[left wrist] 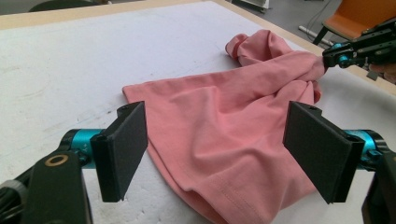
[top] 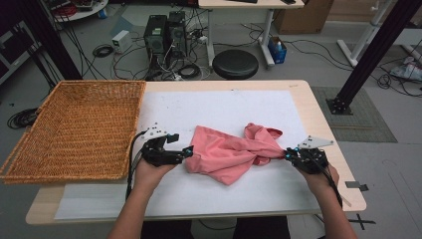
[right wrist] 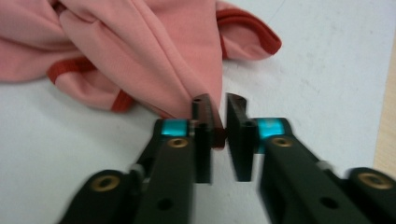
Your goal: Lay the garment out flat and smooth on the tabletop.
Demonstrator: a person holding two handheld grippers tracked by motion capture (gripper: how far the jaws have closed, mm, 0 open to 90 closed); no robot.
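Note:
A pink shirt (top: 229,152) with red trim lies crumpled on the white sheet (top: 224,102) in the middle of the table. My left gripper (top: 181,144) is at the shirt's left edge, low over the sheet. Its jaws stand wide open on either side of the hem (left wrist: 219,186) without touching it. My right gripper (top: 287,153) is at the shirt's right end, where the cloth (right wrist: 140,51) gathers into a bunch. Its jaws (right wrist: 222,109) stand a narrow gap apart, with a dark red bit of the cloth against the left pad. The left gripper view shows the bunch running to the right gripper (left wrist: 334,55).
A large empty wicker basket (top: 74,129) sits on the table's left end, close to my left hand. The wooden table edge (top: 323,124) runs just right of my right gripper. On the floor beyond the table are a black stool (top: 235,63), computers and cables.

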